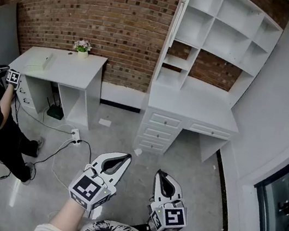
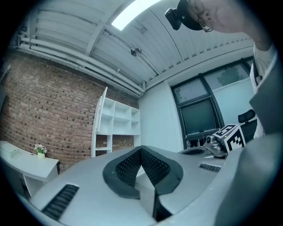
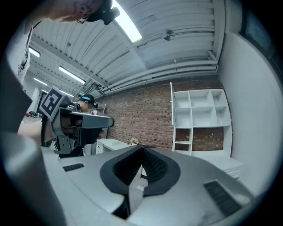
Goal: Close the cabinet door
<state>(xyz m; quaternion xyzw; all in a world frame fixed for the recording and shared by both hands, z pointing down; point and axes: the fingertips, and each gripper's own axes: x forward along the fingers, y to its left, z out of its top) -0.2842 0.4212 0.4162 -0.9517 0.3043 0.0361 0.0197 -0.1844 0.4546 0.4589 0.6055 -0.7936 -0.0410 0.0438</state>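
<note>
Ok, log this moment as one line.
left gripper: shut, empty | right gripper: shut, empty | cabinet door: ajar on shelf unit, untouched | both grippers: well short of it

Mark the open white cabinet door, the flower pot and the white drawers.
Open white cabinet door (image 1: 178, 13), head view, middle of the panel.
Small pot of pink flowers (image 1: 82, 47), head view, on the blooms.
White drawer stack (image 1: 158, 133), head view, middle drawer front.

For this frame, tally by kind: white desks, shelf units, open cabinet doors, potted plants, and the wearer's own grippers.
Desks: 2, left desk, right desk
Shelf unit: 1
Open cabinet door: 1
Potted plant: 1
Grippers: 2, left gripper, right gripper
Total: 7
</note>
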